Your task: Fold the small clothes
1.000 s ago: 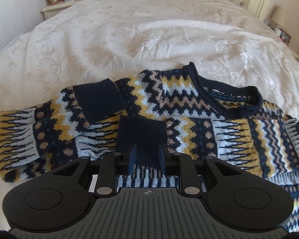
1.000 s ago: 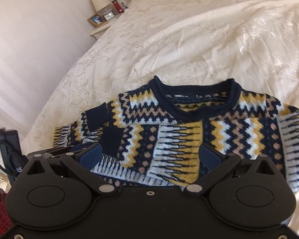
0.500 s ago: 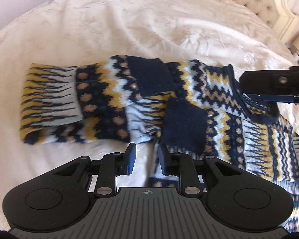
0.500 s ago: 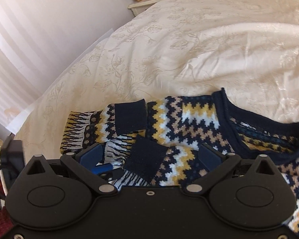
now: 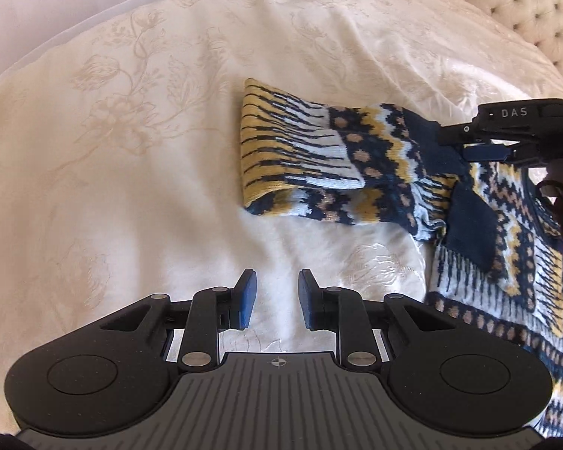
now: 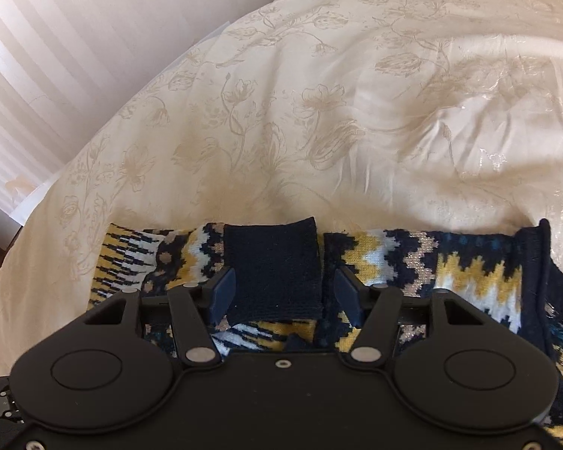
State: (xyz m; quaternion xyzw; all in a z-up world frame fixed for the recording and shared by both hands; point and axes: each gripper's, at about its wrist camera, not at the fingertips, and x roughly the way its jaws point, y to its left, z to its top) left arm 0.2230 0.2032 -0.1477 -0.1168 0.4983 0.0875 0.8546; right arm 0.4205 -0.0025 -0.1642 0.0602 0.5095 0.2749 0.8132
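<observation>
1. Sweater (image 5: 375,172) spread flat on bed (image 5: 131,150), sleeves folded inward.
2. Left claw (image 5: 274,294) open, empty, above bare cover.
3. Right claw (image 6: 281,292) open, straddling navy cuff (image 6: 274,270), not pinching.

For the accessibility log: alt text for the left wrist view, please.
The open, empty left gripper hovers over a cream floral bedspread. A navy, yellow and white patterned sweater lies ahead and right, where the right gripper reaches over it.
</observation>
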